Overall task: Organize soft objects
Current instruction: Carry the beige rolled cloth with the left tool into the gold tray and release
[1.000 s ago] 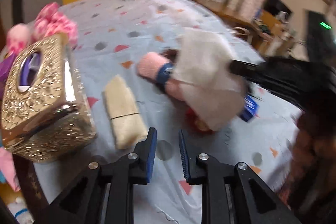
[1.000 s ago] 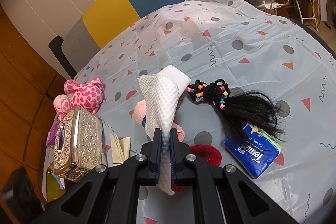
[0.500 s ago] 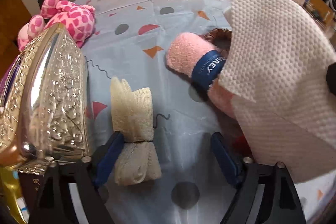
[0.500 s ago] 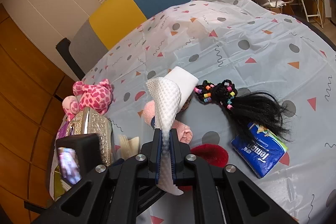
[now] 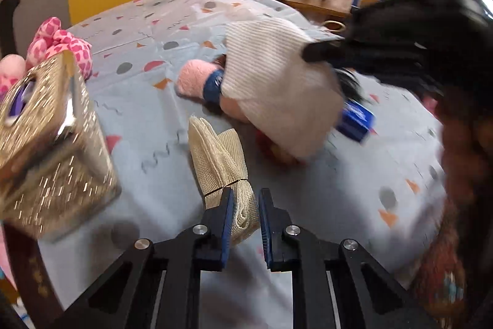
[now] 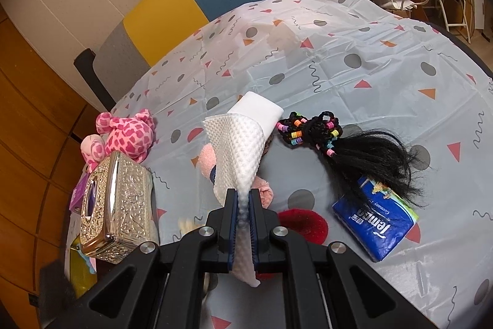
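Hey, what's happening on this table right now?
A person is sorting soft things with tongs in each hand. The left tongs are shut on a beige mesh bundle beside the gold tissue box. The right tongs hold a white dimpled cloth above a pink rolled towel.

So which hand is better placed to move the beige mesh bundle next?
Left. The left gripper has its jaws around the beige mesh bundle, while the right gripper is clamped on the white cloth and is not free.
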`<state>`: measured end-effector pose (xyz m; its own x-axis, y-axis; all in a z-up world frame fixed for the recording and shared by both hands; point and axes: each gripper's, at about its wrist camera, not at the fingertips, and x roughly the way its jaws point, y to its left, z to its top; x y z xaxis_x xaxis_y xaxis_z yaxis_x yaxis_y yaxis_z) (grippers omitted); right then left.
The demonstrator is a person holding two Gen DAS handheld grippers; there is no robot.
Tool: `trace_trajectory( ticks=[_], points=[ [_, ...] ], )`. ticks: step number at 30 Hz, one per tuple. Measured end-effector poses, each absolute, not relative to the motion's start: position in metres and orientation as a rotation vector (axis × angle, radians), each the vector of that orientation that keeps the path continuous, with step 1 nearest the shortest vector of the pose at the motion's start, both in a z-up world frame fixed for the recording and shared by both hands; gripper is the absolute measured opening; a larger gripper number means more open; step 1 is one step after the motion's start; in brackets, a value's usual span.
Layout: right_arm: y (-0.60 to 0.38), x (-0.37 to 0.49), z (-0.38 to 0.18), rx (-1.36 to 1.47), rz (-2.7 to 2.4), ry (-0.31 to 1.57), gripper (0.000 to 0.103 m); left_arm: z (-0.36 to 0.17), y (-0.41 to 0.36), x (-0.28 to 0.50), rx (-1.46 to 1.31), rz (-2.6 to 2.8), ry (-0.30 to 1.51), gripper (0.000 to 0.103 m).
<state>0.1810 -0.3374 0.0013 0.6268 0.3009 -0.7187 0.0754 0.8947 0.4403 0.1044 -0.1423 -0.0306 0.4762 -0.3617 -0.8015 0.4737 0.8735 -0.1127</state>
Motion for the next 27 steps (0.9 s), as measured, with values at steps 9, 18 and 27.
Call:
trace_trajectory(
  ticks=[9,18,27],
  points=[
    [-0.329,0.188,-0.012,0.406,0.119,0.965,0.006,-0.033,-0.130,0.070,0.142,-0.520,0.981,0.053],
    [-0.323,0.194,-0.024,0.368,0.118,1.022,0.008,-0.052,-0.123,0.101,0.109,-0.418,1.039,0.059],
    [-0.319,0.192,-0.018,0.372,0.178,0.973,0.004,-0.054,-0.116,0.100,0.069,-0.446,1.000,0.039]
  ],
)
